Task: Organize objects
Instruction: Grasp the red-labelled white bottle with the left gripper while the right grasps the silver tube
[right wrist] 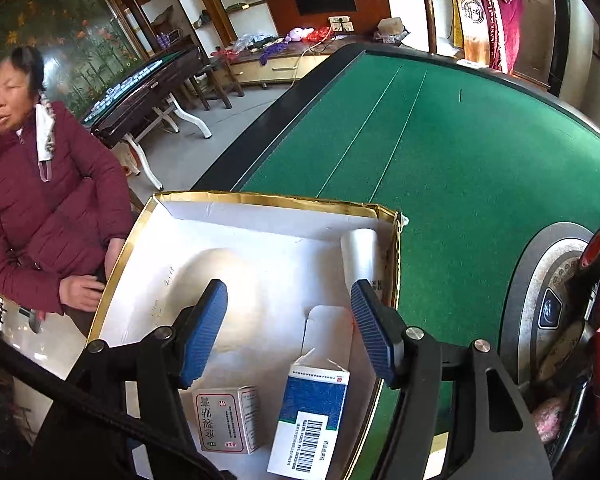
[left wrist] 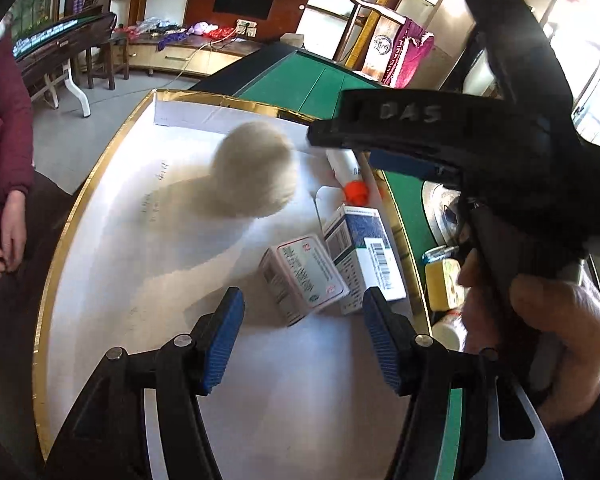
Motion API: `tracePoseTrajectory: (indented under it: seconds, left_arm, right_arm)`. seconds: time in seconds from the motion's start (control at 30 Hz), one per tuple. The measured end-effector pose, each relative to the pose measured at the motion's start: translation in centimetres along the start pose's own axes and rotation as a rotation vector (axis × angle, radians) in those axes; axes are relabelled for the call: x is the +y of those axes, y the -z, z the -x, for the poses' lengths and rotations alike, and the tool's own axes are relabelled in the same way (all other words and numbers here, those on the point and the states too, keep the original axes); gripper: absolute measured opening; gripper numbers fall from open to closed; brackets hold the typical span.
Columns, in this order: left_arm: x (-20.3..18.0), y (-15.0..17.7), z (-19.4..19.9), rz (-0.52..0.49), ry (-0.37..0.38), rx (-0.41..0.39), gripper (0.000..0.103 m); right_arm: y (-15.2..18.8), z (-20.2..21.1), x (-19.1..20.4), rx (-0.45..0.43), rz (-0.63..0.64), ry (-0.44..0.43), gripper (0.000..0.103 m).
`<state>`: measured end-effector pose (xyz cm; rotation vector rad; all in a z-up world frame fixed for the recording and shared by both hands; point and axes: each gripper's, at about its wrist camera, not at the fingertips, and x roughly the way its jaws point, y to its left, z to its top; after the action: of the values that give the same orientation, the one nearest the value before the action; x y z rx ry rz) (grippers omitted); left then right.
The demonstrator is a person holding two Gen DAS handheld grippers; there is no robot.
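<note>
Left wrist view shows a white box with a gold rim (left wrist: 100,168) on the green surface (left wrist: 332,76). Inside it a fluffy pale ball (left wrist: 256,168) lies blurred near the middle. To its right are a white tube with an orange cap (left wrist: 346,168), a pink-and-white carton (left wrist: 304,276) and a blue-and-white carton (left wrist: 360,256); the two cartons touch each other near the right wall.

The left tongs (left wrist: 304,340) stand open above the box floor, with nothing between the pads; the pink-and-white carton is just beyond the tips. The right tongs (right wrist: 288,332) are also open and empty, over the same corner, and their body crosses the left view above the tube.

Risk, as a judgement: both tongs work close together over one corner, so they may collide or knock a carton over. The blur suggests the ball is not at rest; it may roll against the cartons. More items wait outside the box on the right; reaching for them could catch the thin wall.

A seated person in a red jacket (right wrist: 40,208) is beside the box.
</note>
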<state>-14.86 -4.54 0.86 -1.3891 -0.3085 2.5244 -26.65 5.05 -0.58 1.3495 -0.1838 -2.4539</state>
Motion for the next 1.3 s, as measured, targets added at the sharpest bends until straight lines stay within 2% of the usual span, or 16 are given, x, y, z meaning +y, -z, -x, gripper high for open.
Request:
tracePoseTrajectory:
  seconds: [0.1,0.23,0.33,0.47,0.57,0.63,0.7,0.8,0.87,1.07,1.13,1.2,1.3]
  left_arm:
    - [-0.2,0.1,0.8,-0.033,-0.008,-0.014,0.056]
    - [-1.8,0.7,1.7,-0.086,0.037,-0.025,0.056]
    - [-4.6,1.5,2.4,-0.176,0.090,-0.033,0.056]
    - [-9.4,3.0,2.0,-0.341,0.116,-0.005,0.056]
    - [-12.9,4.1,0.9,-0.483,0.104,0.023,0.056]
    - [-14.6,4.1,-0.6,-0.562,0.056,0.050,0.056]
    - [-15.5,4.1,-1.8,-0.596,0.012,0.077,0.055]
    - [-16.7,3.9,-4.0,-0.639,-0.052,0.119,0.055]
    - [-16.8,3.9,-4.9,-0.644,-0.087,0.130,0.055]
    - [-17.5,4.3,-7.4,-0.646,-0.125,0.210,0.053]
    - [-17.7,4.4,-7.5,-0.619,-0.117,0.199,0.041]
    - [-17.4,4.5,-7.2,-0.560,-0.092,0.211,0.034]
    - [-17.0,5.6,-6.2,-0.522,-0.077,0.199,0.031]
  right_arm:
    - [0.8,2.8,-0.4,-0.049,-0.010,-0.055,0.064]
    - [3.7,8.4,-2.1,-0.103,0.003,-0.080,0.064]
    - [7.6,12.7,-4.3,-0.161,0.006,-0.123,0.069]
    - [13.5,17.3,-8.3,-0.224,-0.014,-0.120,0.074]
    - [17.4,19.2,-11.6,-0.245,-0.028,-0.102,0.074]
    - [19.3,19.8,-13.5,-0.265,-0.021,-0.085,0.074]
    - [20.4,20.0,-15.3,-0.285,-0.040,-0.072,0.074]
    - [20.4,20.2,-17.9,-0.289,-0.122,-0.154,0.074]
    - [20.3,20.6,-18.2,-0.308,-0.150,-0.198,0.074]
    - [21.0,21.6,-17.5,-0.351,-0.124,-0.211,0.074]
    - [21.1,21.3,-17.5,-0.340,-0.123,-0.213,0.074]
    - [21.1,21.0,-17.3,-0.325,-0.120,-0.218,0.074]
    - [21.2,20.4,-16.9,-0.302,-0.093,-0.203,0.074]
